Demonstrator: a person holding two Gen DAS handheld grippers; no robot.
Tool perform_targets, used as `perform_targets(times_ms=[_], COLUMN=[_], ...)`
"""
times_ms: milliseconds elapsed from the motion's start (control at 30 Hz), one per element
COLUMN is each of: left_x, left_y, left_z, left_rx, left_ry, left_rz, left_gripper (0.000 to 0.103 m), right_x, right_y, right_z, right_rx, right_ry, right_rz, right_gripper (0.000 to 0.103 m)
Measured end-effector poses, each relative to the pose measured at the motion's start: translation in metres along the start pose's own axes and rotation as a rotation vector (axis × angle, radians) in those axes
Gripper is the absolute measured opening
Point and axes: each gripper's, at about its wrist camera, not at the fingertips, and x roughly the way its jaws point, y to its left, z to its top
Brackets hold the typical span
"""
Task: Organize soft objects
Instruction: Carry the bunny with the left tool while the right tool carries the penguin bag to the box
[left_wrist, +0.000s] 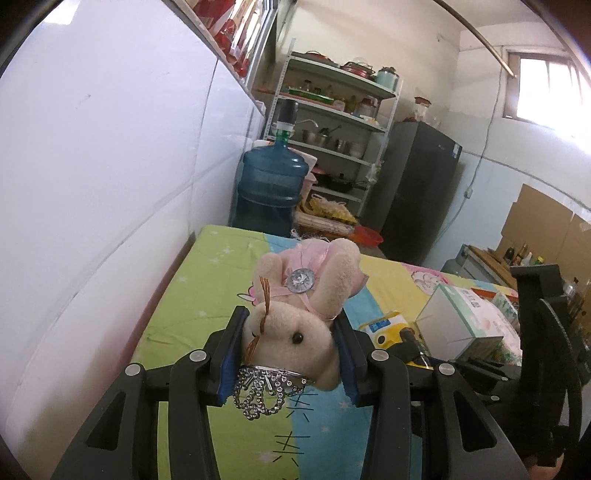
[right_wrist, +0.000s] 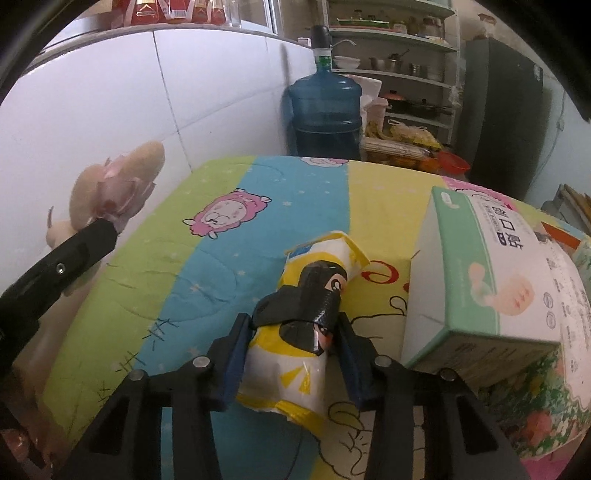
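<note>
My left gripper (left_wrist: 291, 341) is shut on a beige plush rabbit (left_wrist: 306, 295) with a pink dress and a beaded crown, held above the colourful sheet (left_wrist: 207, 280). In the right wrist view the rabbit (right_wrist: 114, 188) hangs at the left in the left gripper's dark fingers (right_wrist: 85, 240). My right gripper (right_wrist: 293, 345) is shut on a yellow-and-white soft pack (right_wrist: 299, 328) with black tape around it, low over the sheet (right_wrist: 207, 273). The pack also shows in the left wrist view (left_wrist: 388, 328).
A white-and-green box (right_wrist: 487, 273) lies right of the pack on a floral packet (right_wrist: 546, 402). A white wall (left_wrist: 110, 184) runs along the left. A blue water jug (left_wrist: 271, 188), metal shelves (left_wrist: 332, 122) and a dark fridge (left_wrist: 417, 184) stand behind.
</note>
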Motion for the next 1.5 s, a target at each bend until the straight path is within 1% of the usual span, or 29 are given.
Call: perform_targets(times_ms=[300,400,533,600,667,767,833,933,967,1133,1333,1500], left_x=[-0.002,-0.003,-0.006,-0.008,-0.012,-0.019,-0.025,-0.039,-0.044,-0.060,-0.080,-0.091], left_y=[0.003,0.002,0.000,0.000,-0.003,-0.011,-0.014,-0.015,-0.016,-0.024,-0.045,-0.070], left_z=[0.000,-0.001,-0.001,-0.002,-0.002,-0.003,-0.004,-0.006,-0.007,-0.008,-0.005,-0.004], left_rx=[-0.011,-0.004,0.003,0.007,0.025,0.066,0.076,0.042,0.021,-0.009,-0.016,0.010], left_ry=[-0.005,-0.012,-0.025,-0.032,-0.044,-0.062,-0.078,-0.096,-0.094,-0.087,-0.098,-0.102], left_rz=[-0.006,-0.006,-0.003,0.001,0.014,0.059,0.074,0.076,0.071,0.080,0.075,0.065], left_gripper=[0.046,0.046,0.046,0.046,0.046,0.046,0.046,0.046,0.046,0.046,0.046,0.046], right_x=[-0.020,-0.035,-0.059,-0.074,-0.088,-0.104,-0.113,-0.124,-0.127,-0.144,-0.163,-0.175], right_y=[0.007,0.008,0.009,0.010,0.010,0.006,0.002,-0.007,-0.010,-0.023,-0.039,-0.058], right_z=[-0.013,-0.020,-0.024,-0.027,-0.030,-0.032,-0.035,-0.037,-0.039,-0.043,-0.050,-0.054], right_rx=[-0.011,-0.027,-0.042,-0.056,-0.066,-0.068,-0.072,-0.070,-0.068,-0.060,-0.060,-0.033], right_ry=[-0.006,-0.023,-0.053,-0.079,-0.100,-0.118,-0.125,-0.135,-0.138,-0.164,-0.202,-0.225], right_rz=[0.077,0.093,0.136,0.150,0.161,0.186,0.197,0.209,0.211,0.210,0.186,0.177], right_gripper=[0.045,0.045,0.045,0.045,0.045,0.045,0.045,0.045,0.045,0.045,0.045,0.045])
